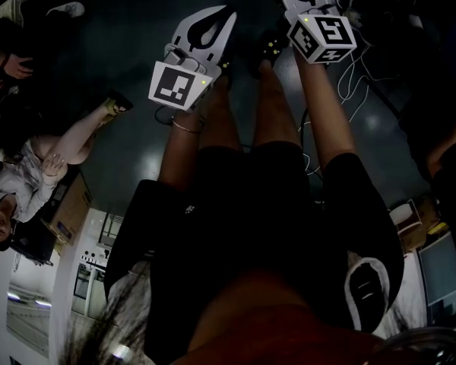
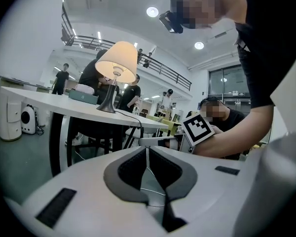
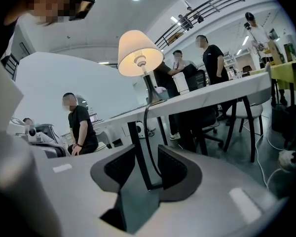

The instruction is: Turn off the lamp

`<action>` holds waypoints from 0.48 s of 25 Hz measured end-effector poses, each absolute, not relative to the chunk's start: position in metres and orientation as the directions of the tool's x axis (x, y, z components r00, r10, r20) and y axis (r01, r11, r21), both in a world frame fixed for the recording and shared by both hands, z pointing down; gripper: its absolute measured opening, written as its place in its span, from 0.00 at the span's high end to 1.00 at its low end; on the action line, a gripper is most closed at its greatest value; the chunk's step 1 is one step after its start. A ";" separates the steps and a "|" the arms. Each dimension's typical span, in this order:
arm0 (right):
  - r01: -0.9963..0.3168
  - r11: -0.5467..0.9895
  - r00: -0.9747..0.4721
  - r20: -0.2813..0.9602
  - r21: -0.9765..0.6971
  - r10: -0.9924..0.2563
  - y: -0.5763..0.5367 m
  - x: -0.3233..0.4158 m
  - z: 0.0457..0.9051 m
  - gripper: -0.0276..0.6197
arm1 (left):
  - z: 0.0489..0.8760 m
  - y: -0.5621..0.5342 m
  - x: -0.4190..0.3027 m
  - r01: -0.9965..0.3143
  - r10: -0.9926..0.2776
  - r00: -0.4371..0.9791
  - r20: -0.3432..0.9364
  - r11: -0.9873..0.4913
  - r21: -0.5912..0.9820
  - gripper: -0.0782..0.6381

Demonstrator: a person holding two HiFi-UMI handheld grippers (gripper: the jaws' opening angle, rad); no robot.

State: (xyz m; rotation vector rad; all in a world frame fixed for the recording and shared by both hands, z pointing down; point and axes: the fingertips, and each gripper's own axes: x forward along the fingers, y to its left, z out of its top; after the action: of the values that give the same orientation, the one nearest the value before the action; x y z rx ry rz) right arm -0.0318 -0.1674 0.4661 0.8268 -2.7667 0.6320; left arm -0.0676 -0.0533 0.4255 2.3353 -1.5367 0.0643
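The table (image 2: 49,105) is the biggest thing here, a long white top on dark legs, seen from below its edge in both gripper views. That low angle makes sense: the head view shows both arms hanging down with the grippers pointing at the floor, so neither tool is raised to the table. People sit or stand beyond its far side.

The lamp (image 2: 117,63) stands on top of the table, near the front edge, with its cream shade glowing. It is lit, so the task is not yet done. No switch is clear to me on its base or stem.

The left gripper (image 2: 147,152) hangs below and well short of the table, its jaws closed tip to tip on nothing, probably just a carrying posture. The right gripper (image 3: 147,149) is also below table height, its jaws a little apart and empty; what shows in the gap is only the distant table leg.

The cord (image 3: 145,118) drops from the lamp over the table's front edge, and may carry an inline switch.
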 end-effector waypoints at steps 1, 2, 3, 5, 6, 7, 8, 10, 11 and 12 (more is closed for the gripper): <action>-0.558 0.754 -0.828 0.294 -0.348 -0.477 -0.168 -0.033 0.469 0.78 | 0.429 -0.051 -0.068 -0.899 -0.880 0.415 0.233 -0.355 0.258 0.88; -0.557 0.753 -0.828 0.297 -0.350 -0.475 -0.169 -0.035 0.472 0.78 | 0.430 -0.050 -0.068 -0.899 -0.879 0.414 0.238 -0.353 0.258 0.88; -0.556 0.753 -0.829 0.299 -0.351 -0.473 -0.171 -0.036 0.474 0.79 | 0.431 -0.050 -0.068 -0.901 -0.880 0.410 0.242 -0.348 0.260 0.88; -0.559 0.754 -0.826 0.304 -0.344 -0.474 -0.174 -0.037 0.476 0.79 | 0.431 -0.051 -0.068 -0.904 -0.885 0.399 0.240 -0.336 0.265 0.88; -0.561 0.755 -0.825 0.306 -0.340 -0.476 -0.175 -0.037 0.477 0.79 | 0.431 -0.050 -0.068 -0.904 -0.887 0.397 0.236 -0.334 0.266 0.88; -0.562 0.755 -0.824 0.305 -0.339 -0.477 -0.176 -0.037 0.477 0.79 | 0.430 -0.050 -0.069 -0.905 -0.889 0.394 0.231 -0.332 0.267 0.88; -0.560 0.755 -0.826 0.303 -0.340 -0.476 -0.176 -0.037 0.477 0.82 | 0.430 -0.050 -0.069 -0.905 -0.891 0.392 0.228 -0.329 0.268 0.88; -0.548 0.766 -0.833 0.298 -0.337 -0.465 -0.175 -0.039 0.476 0.92 | 0.432 -0.050 -0.070 -0.906 -0.891 0.392 0.229 -0.329 0.268 0.88; -0.536 0.776 -0.841 0.297 -0.332 -0.453 -0.174 -0.040 0.475 0.93 | 0.432 -0.050 -0.070 -0.905 -0.891 0.392 0.229 -0.330 0.267 0.88; -0.519 0.788 -0.850 0.294 -0.331 -0.437 -0.171 -0.041 0.472 0.94 | 0.432 -0.049 -0.070 -0.905 -0.888 0.395 0.235 -0.332 0.267 0.88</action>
State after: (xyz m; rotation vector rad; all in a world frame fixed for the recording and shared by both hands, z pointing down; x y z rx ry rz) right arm -0.0414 -0.1711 0.4720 0.7514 -2.7769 0.6008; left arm -0.0704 -0.0489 0.4324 2.3065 -1.5531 0.0660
